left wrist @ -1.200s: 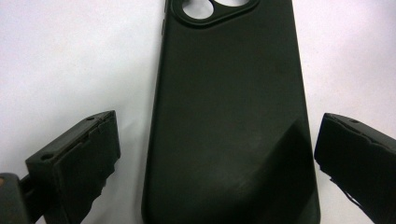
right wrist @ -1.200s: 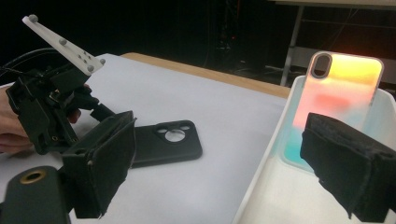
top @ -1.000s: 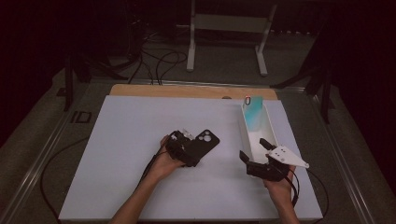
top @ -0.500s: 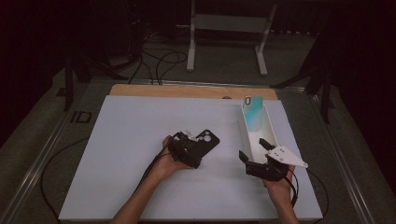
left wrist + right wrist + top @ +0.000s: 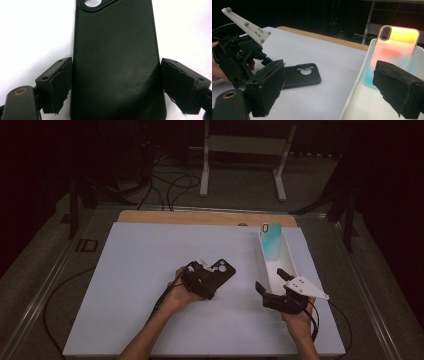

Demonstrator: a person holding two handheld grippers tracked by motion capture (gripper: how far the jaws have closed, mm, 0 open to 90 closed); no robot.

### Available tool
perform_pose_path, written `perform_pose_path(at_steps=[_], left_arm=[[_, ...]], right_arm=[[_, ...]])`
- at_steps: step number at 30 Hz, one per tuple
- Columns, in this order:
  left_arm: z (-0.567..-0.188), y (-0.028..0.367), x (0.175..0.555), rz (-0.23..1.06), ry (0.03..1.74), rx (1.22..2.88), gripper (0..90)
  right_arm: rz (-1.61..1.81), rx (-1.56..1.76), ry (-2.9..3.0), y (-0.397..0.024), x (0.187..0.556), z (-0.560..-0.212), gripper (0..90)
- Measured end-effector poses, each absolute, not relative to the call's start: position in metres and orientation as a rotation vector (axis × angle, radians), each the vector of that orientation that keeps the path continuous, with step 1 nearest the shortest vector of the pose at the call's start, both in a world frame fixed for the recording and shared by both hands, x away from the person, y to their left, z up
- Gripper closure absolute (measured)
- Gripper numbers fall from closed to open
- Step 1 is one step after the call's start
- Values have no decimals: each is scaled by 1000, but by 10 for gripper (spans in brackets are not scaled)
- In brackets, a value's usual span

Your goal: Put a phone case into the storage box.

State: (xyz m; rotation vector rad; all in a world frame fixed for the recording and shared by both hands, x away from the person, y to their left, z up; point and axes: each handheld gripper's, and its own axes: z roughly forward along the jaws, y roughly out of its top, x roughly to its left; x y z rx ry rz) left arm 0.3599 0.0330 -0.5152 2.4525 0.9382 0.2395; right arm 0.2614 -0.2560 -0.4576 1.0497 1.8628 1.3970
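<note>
Your left gripper has its 2 fingers just closing in on the black phone case, touching its long edges or nearly so. The case lies flat at the worktop centre, long axis toward frame top, camera hole far. Your right gripper stands wide, empty.

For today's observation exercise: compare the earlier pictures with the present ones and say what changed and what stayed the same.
The left gripper has just been closing its jaws around the black phone case, which lies between them on the white mat; the pads stand right at its edges. Both hands, the right gripper, the white tray and the iridescent case in it stayed where they were.
</note>
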Motion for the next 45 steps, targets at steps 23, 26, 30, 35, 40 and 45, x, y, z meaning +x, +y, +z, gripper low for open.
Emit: perform_pose_path(at_steps=[23,26,30,35,40,45], left_arm=[[-492,45,349,337,960,2275,163],[-487,50,344,360,933,2248,162],[-483,53,338,391,920,2212,161],[-475,60,325,456,890,2154,161],[-467,67,317,472,858,2109,159],[-461,71,305,479,794,2053,157]], right_arm=[[1381,1092,1896,-256,265,-458,103],[1374,1108,1920,-254,267,-458,103],[1364,1124,1943,-252,269,-458,102],[1404,1145,1965,-246,274,-454,102],[1467,1164,2003,-235,282,-448,102],[1537,1226,2062,-220,298,-443,105]])
